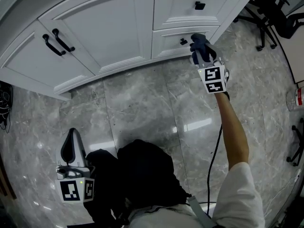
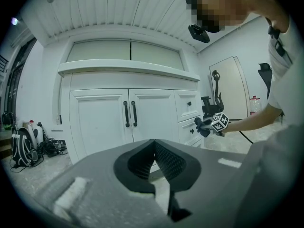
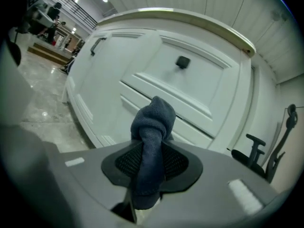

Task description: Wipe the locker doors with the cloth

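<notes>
The cloth (image 3: 153,118) filled the gap between the jaws of the right gripper (image 3: 152,148), covering the pad faces, and its lower end dropped out of sight behind the gripper's body. Whether its bunched tip touched the lower drawer (image 3: 191,130) ahead could not be told. In the head view, the cloth and the marker cube (image 1: 212,79) hid those jaws. To that gripper's right, an office chair (image 3: 254,148) was cut off by the frame's edge. The left gripper (image 2: 155,141) hid the bottom of the cabinet doors (image 2: 118,122) ahead with its own body. Far to its left, bags and bottles (image 2: 23,146) were too small to identify.
</notes>
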The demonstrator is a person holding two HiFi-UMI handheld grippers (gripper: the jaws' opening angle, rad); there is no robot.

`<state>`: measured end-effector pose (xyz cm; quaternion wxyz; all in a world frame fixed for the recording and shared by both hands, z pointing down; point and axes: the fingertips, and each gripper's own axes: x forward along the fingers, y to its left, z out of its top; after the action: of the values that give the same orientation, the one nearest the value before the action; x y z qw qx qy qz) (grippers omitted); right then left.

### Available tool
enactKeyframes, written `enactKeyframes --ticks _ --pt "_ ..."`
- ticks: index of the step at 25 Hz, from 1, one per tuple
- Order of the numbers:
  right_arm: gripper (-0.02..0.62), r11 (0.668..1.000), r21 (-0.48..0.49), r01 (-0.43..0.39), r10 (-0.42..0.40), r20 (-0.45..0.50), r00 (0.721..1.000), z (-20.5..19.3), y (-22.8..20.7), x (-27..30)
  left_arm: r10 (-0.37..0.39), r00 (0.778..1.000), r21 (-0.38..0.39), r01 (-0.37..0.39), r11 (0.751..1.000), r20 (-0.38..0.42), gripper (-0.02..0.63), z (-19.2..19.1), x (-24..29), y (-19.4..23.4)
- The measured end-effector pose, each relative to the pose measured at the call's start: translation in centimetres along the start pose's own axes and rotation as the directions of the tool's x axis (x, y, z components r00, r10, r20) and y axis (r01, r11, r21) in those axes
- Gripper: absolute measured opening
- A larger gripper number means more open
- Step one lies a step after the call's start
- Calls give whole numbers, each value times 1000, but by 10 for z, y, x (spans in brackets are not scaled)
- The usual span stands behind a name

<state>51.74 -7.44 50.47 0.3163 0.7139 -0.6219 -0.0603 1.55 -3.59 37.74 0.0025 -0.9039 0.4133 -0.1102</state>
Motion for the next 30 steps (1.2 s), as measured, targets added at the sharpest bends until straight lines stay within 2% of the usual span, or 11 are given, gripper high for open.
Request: enactKeyframes --ticks 3,7,10,13,16,19,24,30 --pt "103 995 -24 -101 102 56 993 20 56 3 8 1000 -1 -8 1000 1 2 0 -2 2" --pt "103 974 -47 -220 223 83 971 35 124 19 16 1000 2 -16 1000 0 2 -1 -5 3" --pt "104 962 -46 -270 272 65 960 33 157 41 17 1000 4 -17 1000 -6 2 -3 -6 3" --pt "104 957 -23 -288 288 28 957 24 171 66 23 1000 7 -23 1000 -16 2 -5 -8 5" --pt "103 956 3 -293 293 15 956 17 172 81 33 999 11 -33 999 -22 2 -5 -8 7" --pt "103 961 -14 -278 278 -5 961 6 165 85 35 999 13 -34 999 -26 2 -7 -6 8" --pt "103 979 65 -192 197 -71 978 -34 119 89 30 999 15 -29 999 -40 2 -12 -3 6" --pt "103 993 30 -118 121 -137 983 -67 69 86 28 998 14 -27 1000 -56 2 -18 5 6"
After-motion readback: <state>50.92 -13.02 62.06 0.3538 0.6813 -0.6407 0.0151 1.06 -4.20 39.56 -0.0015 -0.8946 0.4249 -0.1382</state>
